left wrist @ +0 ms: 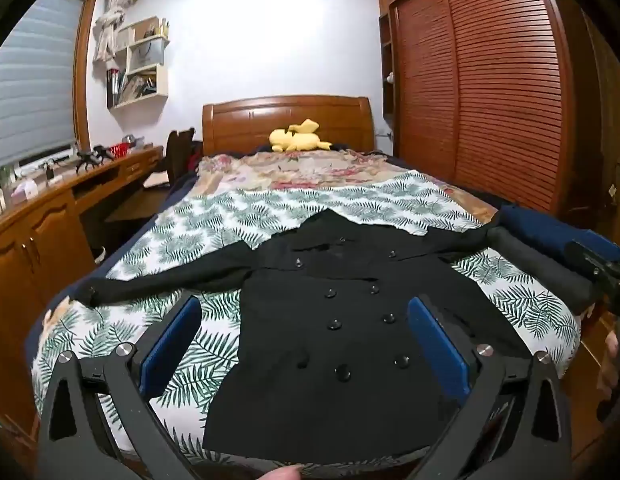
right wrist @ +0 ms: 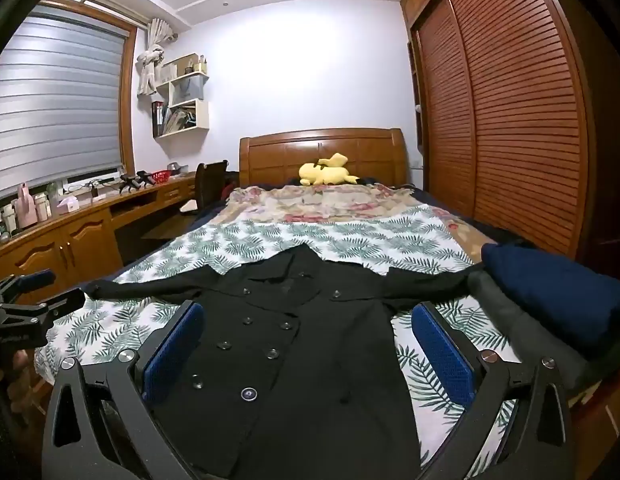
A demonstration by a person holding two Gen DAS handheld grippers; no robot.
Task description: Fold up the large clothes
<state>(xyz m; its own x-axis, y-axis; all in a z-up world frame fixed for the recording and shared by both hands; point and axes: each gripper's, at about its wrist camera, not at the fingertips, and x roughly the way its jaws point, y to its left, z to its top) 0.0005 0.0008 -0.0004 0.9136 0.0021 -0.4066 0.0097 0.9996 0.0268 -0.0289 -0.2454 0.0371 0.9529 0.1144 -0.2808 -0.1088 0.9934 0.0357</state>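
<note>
A black double-breasted coat (left wrist: 342,276) lies flat and front up on the bed, collar toward the headboard and both sleeves spread out sideways. My left gripper (left wrist: 303,342) hovers over its lower half, jaws wide open, blue pads (left wrist: 169,344) empty. My right gripper (right wrist: 307,350) hangs over the same coat (right wrist: 310,320), also wide open with nothing between its pads (right wrist: 442,354). Each gripper shows at the edge of the other's view: the right gripper (left wrist: 604,268) and the left gripper (right wrist: 45,292).
A leaf-print sheet (left wrist: 197,216) covers the bed. A navy bundle (right wrist: 558,292) and a grey bundle (right wrist: 510,320) lie by the coat's right sleeve. A yellow plush toy (left wrist: 297,140) sits at the headboard. A wooden desk (left wrist: 49,216) runs along the left, a slatted wardrobe (left wrist: 490,92) along the right.
</note>
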